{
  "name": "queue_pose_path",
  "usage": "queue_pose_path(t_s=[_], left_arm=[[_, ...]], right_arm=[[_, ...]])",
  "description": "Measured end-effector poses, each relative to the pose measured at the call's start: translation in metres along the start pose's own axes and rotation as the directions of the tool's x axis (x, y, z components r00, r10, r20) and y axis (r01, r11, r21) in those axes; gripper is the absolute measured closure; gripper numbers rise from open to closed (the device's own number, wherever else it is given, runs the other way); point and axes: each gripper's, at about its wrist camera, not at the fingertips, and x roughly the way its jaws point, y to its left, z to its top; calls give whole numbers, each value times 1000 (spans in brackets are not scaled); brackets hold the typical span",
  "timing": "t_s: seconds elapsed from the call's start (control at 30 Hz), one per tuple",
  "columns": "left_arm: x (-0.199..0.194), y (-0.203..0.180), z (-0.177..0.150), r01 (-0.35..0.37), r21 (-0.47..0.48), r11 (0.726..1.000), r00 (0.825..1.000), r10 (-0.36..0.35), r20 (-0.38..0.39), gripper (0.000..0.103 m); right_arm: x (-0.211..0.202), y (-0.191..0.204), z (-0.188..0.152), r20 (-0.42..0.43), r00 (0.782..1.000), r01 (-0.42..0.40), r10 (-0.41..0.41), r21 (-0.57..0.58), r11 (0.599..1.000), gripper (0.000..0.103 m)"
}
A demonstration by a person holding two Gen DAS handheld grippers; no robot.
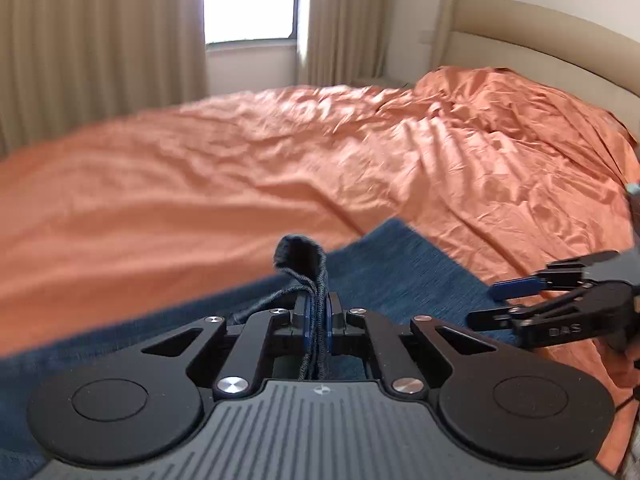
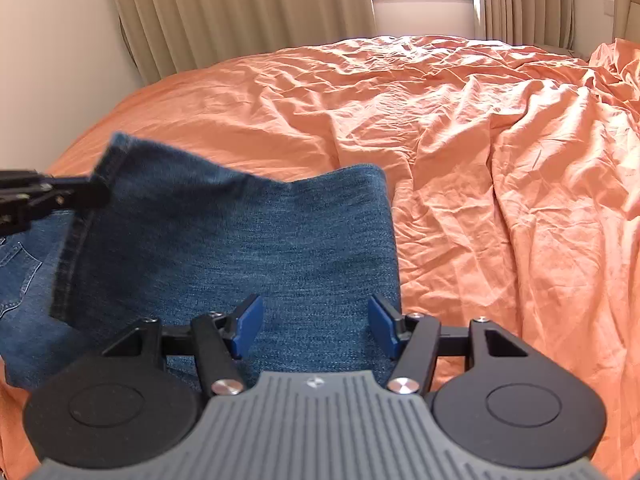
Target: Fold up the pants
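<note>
The pants (image 2: 248, 240), blue denim jeans, lie on the bed (image 2: 460, 128) near its lower left corner as seen from the right wrist view, on a wrinkled orange sheet (image 1: 280, 152).

Left claw (image 1: 318, 316): closed on the pants. The two blue pads are pressed together on a bunched hem edge, and a fold of stitched denim stands up above the fingertips. In the right wrist view this claw (image 2: 94, 192) enters from the left edge and holds the upper left corner of the denim panel raised off the sheet, so that the hem on that side hangs at a slant.

Right claw (image 2: 316, 326): open. Its blue pads (image 2: 248, 326) stand well apart with denim showing between and below them; whether the pads touch the cloth cannot be told. In the left wrist view this claw (image 1: 494, 302) appears at the right edge, fingers spread, over the right border of the denim.

The far edge of the denim panel sags between the lifted left corner and the right corner, which lies closer to the sheet. A section with pocket stitching shows at the left edge of the right wrist view, lower than the lifted panel.

Beyond the bed: beige curtains (image 1: 100, 40), a bright window (image 1: 250, 4) and a padded headboard (image 1: 540, 36) at the right-hand end of the bed
</note>
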Motion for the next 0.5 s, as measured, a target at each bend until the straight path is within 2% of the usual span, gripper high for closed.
queue_pose_path(t_s=[0.07, 0.1, 0.13, 0.17, 0.2, 0.27, 0.3, 0.33, 0.43, 0.47, 0.5], left_arm=[[15, 40, -7, 1, -200, 980, 999, -10, -42, 94], [21, 60, -9, 10, -303, 953, 997, -32, -67, 90], [28, 80, -12, 42, -408, 912, 992, -87, -93, 88], [32, 96, -15, 77, -504, 860, 985, -144, -96, 84], [34, 109, -18, 112, -574, 811, 979, -190, -78, 75], [38, 127, -21, 166, -669, 725, 968, -251, -32, 61], [39, 132, -21, 182, -691, 700, 964, -264, -14, 60], [42, 135, -19, 188, -702, 686, 963, -270, -6, 60], [54, 139, -14, 129, -715, 687, 974, -222, -38, 61], [58, 138, -13, 107, -712, 694, 977, -206, -55, 76], [60, 136, -11, 70, -698, 713, 982, -172, -77, 91]], right_arm=[[-2, 2, -1, 1, 1000, -3, 3, -11, 1000, 48], [-4, 3, -1, 4, 1000, -6, 6, -18, 1000, 48], [-5, 4, -2, 7, 1000, -7, 7, -24, 1000, 48], [-6, 5, -2, 7, 1000, -8, 9, -27, 1000, 48], [-6, 5, -3, 9, 1000, -8, 9, -26, 1000, 48], [-6, 5, -5, 9, 1000, -8, 9, -20, 1000, 48], [-6, 5, -5, 9, 1000, -9, 9, -14, 1000, 48], [-5, 4, -5, 9, 1000, -9, 9, -11, 1000, 48], [-2, 2, -5, 5, 1000, -2, 2, -8, 1000, 48], [-2, 1, -4, 6, 1000, 1, -1, -9, 1000, 48], [-3, 1, -3, 9, 1000, 6, -6, -11, 1000, 48]])
